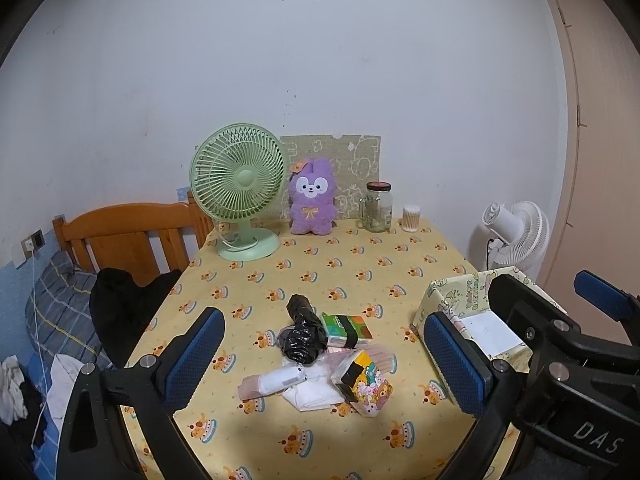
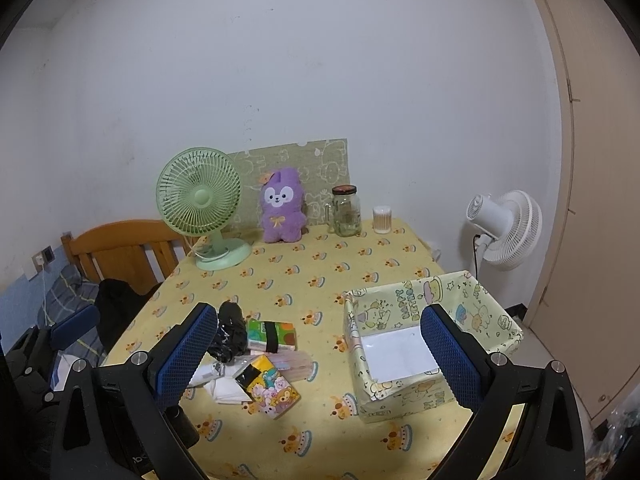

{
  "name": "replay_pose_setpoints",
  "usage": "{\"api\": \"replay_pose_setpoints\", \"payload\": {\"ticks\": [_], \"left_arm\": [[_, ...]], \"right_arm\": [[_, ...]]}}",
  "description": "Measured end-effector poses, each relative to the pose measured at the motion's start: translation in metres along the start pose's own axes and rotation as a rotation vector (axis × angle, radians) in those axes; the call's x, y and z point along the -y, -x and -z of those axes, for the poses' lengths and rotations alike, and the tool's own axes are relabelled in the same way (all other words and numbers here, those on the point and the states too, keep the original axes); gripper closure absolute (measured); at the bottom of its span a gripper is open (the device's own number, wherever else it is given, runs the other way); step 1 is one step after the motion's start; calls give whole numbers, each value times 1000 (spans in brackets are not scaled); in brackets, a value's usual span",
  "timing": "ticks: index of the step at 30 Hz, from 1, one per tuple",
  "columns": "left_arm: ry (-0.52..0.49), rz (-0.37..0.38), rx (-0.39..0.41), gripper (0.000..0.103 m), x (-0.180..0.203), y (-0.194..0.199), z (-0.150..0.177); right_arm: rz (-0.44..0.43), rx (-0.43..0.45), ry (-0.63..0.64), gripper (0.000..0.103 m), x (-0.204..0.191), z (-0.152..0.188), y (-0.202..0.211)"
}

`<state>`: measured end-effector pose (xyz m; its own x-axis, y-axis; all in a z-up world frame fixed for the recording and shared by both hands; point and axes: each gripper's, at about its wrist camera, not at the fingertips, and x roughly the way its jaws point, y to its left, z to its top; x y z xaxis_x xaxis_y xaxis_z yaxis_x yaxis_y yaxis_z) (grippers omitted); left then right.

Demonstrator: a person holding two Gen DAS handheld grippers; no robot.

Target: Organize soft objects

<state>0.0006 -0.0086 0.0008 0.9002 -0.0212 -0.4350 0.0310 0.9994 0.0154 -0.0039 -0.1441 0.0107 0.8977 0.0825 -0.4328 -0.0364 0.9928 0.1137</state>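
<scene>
I hold both the left gripper (image 1: 320,354) and the right gripper (image 2: 316,350) above the table (image 1: 400,256), fingers spread wide and empty. Nothing seems sorted yet: the soft packets (image 1: 320,360) lie heaped mid-table, left of the open box (image 2: 400,344). Next I judge I must lower over one packet and close gently.

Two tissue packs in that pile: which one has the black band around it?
The green-and-orange tissue pack, lying flat just behind the pile beside the black plastic bag. The cartoon-bear pack nearer the camera has only a black patch on its corner.

Both wrist views look forward and down over the table (image 1: 360,264), left view nearer the pile (image 1: 320,356).
</scene>
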Motion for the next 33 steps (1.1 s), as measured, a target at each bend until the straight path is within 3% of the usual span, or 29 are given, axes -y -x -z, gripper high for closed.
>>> {"api": "replay_pose_setpoints", "payload": {"ticks": [20,33], "left_arm": [[-3,25,-43,9,-9,-32,23],[43,-10,-142,12,-29,-70,60]], "right_arm": [[-30,-54,5,0,-15,22,-42],[-68,-150,18,5,-34,57,-88]]}}
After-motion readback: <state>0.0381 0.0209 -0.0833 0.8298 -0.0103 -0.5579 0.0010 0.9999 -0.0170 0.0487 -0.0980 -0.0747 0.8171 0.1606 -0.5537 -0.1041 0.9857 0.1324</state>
